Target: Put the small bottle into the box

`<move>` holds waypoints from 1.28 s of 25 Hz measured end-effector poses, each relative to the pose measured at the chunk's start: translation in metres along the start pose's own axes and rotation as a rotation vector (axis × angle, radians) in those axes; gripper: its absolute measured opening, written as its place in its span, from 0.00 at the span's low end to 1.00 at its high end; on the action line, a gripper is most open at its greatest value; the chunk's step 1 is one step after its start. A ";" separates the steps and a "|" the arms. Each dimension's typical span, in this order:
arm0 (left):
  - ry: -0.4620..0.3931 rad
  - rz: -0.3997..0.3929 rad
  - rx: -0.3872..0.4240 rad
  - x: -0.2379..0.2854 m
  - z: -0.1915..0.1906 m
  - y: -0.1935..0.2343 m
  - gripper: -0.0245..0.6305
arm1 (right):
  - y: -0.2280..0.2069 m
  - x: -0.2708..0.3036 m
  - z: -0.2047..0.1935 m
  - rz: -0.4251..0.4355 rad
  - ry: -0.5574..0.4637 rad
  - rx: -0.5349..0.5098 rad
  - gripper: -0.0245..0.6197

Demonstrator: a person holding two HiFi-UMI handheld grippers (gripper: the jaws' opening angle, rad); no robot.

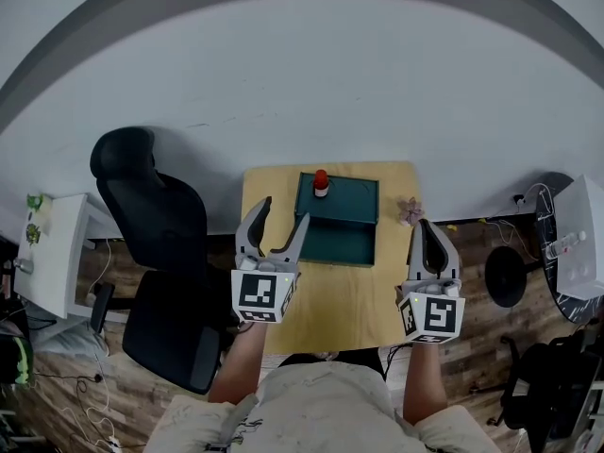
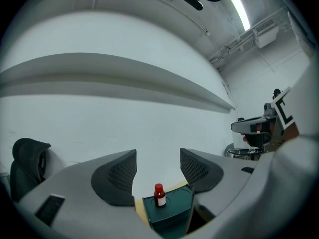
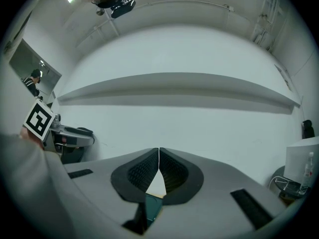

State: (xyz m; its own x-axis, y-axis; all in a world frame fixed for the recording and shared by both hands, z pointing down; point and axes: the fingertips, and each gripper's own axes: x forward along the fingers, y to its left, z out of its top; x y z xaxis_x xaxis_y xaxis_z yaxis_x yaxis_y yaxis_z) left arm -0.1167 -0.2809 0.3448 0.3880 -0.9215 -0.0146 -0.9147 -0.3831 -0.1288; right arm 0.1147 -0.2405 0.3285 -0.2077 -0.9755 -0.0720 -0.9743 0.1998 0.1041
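Both grippers sit low in the frame, over the wooden table (image 1: 326, 305). Left gripper (image 1: 283, 213) has its jaws wide apart with nothing between them. Right gripper (image 1: 425, 226) is empty too, jaws pressed together. Just past the left one, centre frame, sits the green box (image 1: 351, 204), and the small bottle (image 1: 321, 183), red cap, stands upright on its far top part. Black office chair (image 1: 160, 243) at the left.

The small bottle (image 1: 321, 183) has a red cap and a white label. The box (image 1: 347, 243) is dark green, the surface (image 1: 321, 300) pale wood. The left gripper (image 1: 284, 211) and right gripper (image 1: 424, 226) are grey with black-and-white chequered cubes, their jaws lined with black mesh-patterned pads (image 2: 119, 176). The chair (image 1: 160, 243) is black.
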 end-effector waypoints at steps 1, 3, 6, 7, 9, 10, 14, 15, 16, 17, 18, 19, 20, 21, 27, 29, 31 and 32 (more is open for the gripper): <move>-0.001 0.004 0.000 0.004 0.000 0.001 0.45 | -0.003 0.006 -0.001 0.004 -0.002 0.003 0.07; 0.003 0.011 0.002 0.014 -0.001 0.002 0.45 | -0.007 0.018 -0.002 0.016 -0.001 -0.002 0.07; 0.013 0.021 0.000 0.027 -0.006 0.005 0.45 | -0.009 0.030 -0.005 0.037 0.004 -0.012 0.07; 0.016 0.025 -0.004 0.031 -0.008 0.006 0.45 | -0.010 0.033 -0.008 0.039 0.011 -0.008 0.07; 0.024 0.027 -0.006 0.038 -0.011 0.007 0.45 | -0.012 0.039 -0.014 0.042 0.027 -0.002 0.07; 0.029 0.027 -0.005 0.041 -0.014 0.006 0.45 | -0.013 0.042 -0.018 0.046 0.034 0.001 0.07; 0.055 0.033 -0.014 0.051 -0.027 0.005 0.45 | -0.018 0.053 -0.030 0.061 0.057 0.012 0.07; 0.064 0.034 -0.014 0.055 -0.031 0.005 0.45 | -0.019 0.056 -0.032 0.066 0.061 0.013 0.07; 0.073 0.035 -0.012 0.059 -0.036 0.004 0.45 | -0.019 0.059 -0.036 0.074 0.065 0.013 0.07; 0.081 0.036 -0.010 0.063 -0.040 0.004 0.45 | -0.020 0.062 -0.039 0.082 0.070 0.011 0.07; 0.088 0.038 -0.008 0.067 -0.044 0.004 0.45 | -0.020 0.065 -0.043 0.089 0.075 0.008 0.07; 0.097 0.039 -0.008 0.071 -0.049 0.003 0.45 | -0.020 0.069 -0.047 0.096 0.082 0.006 0.07; 0.106 0.039 -0.009 0.076 -0.054 0.003 0.45 | -0.021 0.072 -0.051 0.101 0.091 0.007 0.07; 0.117 0.038 -0.010 0.081 -0.060 0.002 0.45 | -0.021 0.075 -0.055 0.105 0.100 0.012 0.07; 0.179 0.036 -0.017 0.110 -0.093 0.000 0.45 | -0.023 0.097 -0.080 0.144 0.137 0.037 0.07; 0.194 0.033 -0.026 0.119 -0.105 -0.001 0.45 | -0.022 0.104 -0.089 0.158 0.154 0.047 0.07; 0.211 0.025 -0.017 0.128 -0.116 -0.003 0.45 | -0.021 0.109 -0.098 0.174 0.168 0.065 0.07; 0.218 0.020 -0.009 0.133 -0.120 -0.005 0.45 | -0.021 0.111 -0.101 0.180 0.174 0.076 0.07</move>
State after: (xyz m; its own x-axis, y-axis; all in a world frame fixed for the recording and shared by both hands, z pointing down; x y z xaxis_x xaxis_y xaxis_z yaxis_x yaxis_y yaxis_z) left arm -0.0741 -0.4086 0.4622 0.3372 -0.9204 0.1981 -0.9233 -0.3644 -0.1213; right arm 0.1209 -0.3620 0.4183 -0.3665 -0.9235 0.1136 -0.9281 0.3714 0.0249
